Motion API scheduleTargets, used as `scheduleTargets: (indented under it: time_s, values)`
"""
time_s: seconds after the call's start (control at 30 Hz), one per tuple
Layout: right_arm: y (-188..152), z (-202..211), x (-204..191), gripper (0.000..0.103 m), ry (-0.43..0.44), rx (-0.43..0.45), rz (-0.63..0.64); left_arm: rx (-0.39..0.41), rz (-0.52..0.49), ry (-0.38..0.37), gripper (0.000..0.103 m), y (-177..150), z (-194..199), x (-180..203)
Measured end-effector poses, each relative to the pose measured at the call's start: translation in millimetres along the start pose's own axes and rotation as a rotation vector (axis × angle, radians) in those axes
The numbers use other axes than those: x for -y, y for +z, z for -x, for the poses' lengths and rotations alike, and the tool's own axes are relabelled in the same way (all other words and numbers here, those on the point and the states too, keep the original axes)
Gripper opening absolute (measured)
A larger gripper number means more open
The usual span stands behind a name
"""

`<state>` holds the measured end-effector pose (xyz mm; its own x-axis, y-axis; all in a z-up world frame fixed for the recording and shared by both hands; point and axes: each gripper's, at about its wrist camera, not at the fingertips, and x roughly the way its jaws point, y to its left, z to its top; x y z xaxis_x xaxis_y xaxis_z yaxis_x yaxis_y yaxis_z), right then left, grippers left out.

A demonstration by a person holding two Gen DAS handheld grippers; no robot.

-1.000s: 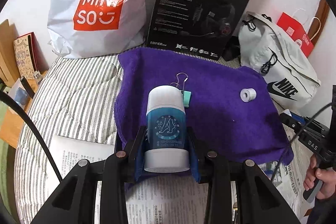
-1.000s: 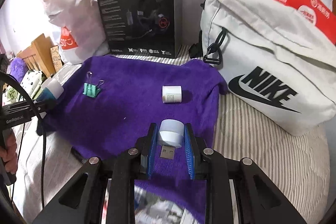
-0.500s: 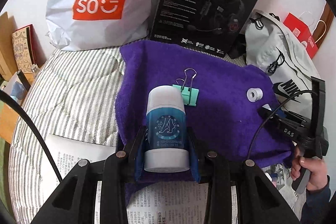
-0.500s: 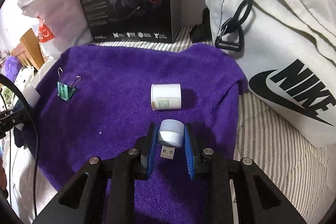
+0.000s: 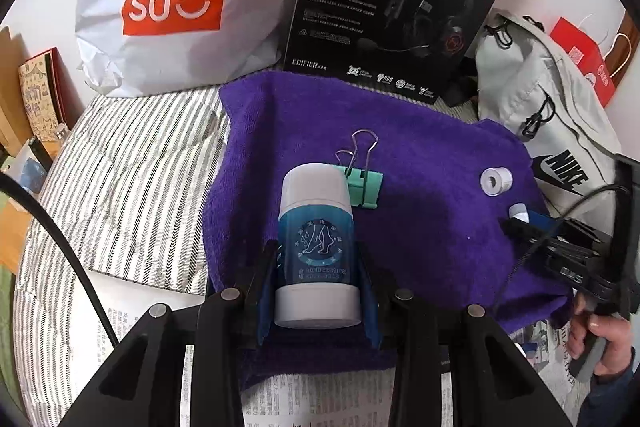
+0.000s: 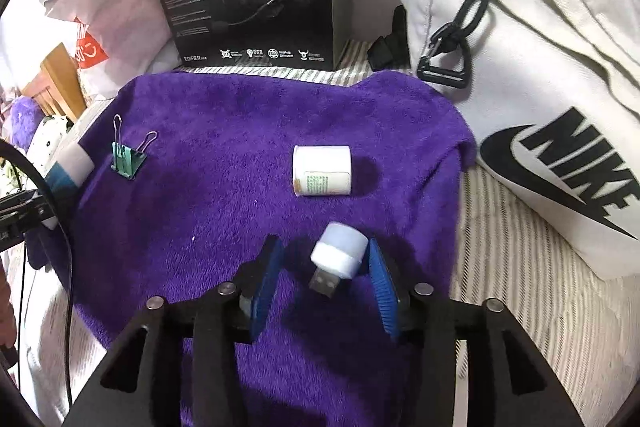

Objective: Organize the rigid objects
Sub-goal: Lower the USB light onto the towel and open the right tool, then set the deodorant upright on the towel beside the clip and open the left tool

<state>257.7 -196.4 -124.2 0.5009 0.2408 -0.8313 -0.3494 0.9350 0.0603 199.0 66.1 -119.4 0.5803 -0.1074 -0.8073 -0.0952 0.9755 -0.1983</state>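
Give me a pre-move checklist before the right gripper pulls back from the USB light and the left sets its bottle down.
1. Right gripper jaws opening, gap beside the USB light on one side: ok.
2. USB light lying on the purple towel, tilted: ok.
3. White roll apart from the USB light: ok.
4. Left gripper shut on the blue bottle: ok.
5. Binder clip right behind the bottle's cap, maybe in the way: not ok.
6. Bottle touching the towel: cannot tell.
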Motion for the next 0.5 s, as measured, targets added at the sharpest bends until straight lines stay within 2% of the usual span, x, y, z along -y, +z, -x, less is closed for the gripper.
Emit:
scheduleTargets:
  time_s: [0.27, 0.5]
  values:
    - [-12, 48, 6, 0.054, 0.046, 0.044, -0.042, -0.028, -0.011, 0.049, 0.034, 1, -15, 3]
    - [-21, 81, 5, 0.058, 0.072, 0.068, -0.065, -0.045, -0.062, 0.103, 0.034, 0, -20, 11]
